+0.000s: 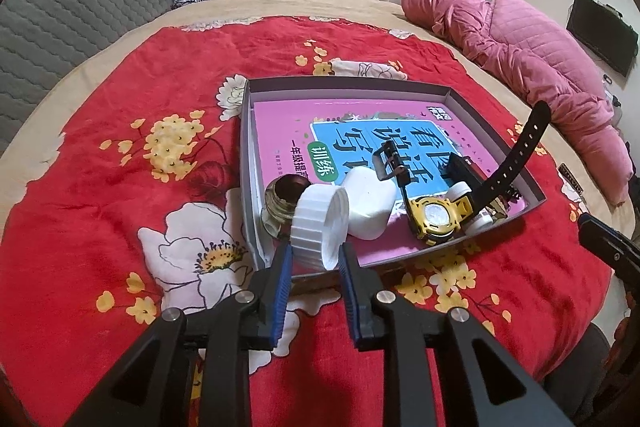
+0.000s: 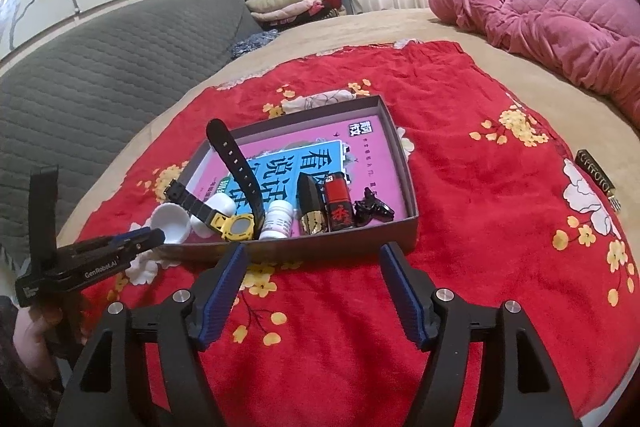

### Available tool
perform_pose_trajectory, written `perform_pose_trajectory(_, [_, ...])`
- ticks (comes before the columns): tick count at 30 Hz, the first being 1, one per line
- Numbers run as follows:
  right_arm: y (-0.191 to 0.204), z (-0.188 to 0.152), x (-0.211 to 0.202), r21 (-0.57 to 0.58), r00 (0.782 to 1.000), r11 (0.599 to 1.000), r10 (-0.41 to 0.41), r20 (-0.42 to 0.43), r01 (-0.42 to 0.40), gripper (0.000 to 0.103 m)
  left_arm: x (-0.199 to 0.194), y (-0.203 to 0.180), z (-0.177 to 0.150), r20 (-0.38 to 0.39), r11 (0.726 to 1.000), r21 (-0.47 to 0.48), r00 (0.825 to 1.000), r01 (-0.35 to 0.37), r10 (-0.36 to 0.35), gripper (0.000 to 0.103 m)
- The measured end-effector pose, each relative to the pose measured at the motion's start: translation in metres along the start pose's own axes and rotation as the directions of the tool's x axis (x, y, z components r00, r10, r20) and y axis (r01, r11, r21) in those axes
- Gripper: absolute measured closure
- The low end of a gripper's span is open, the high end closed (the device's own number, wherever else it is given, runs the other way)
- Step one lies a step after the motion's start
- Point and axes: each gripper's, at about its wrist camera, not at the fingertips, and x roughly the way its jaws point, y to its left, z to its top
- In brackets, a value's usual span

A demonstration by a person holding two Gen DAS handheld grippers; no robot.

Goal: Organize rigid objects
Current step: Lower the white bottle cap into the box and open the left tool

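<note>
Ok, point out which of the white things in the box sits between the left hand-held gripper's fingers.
The ribbed white cap, tilted beside the open glass jar. The smooth white container and the small white bottle lie deeper in the box.

In the left wrist view the white cap (image 1: 319, 227) hides most of the glass jar (image 1: 280, 205), the watch (image 1: 436, 217) covers a small white bottle (image 1: 478, 223), and the book's (image 1: 360, 131) lower title is covered.
</note>
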Motion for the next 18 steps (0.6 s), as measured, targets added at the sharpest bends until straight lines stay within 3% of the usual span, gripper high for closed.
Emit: perform_pose_trajectory(18, [0.014, -0.004, -0.012, -0.034, 0.999, 0.999, -0.018, 0.041, 0.02, 0.029, -0.019, -0.018, -0.011, -0.007, 1.0, 0.017, 1.0, 0.003, -0.003, 0.065])
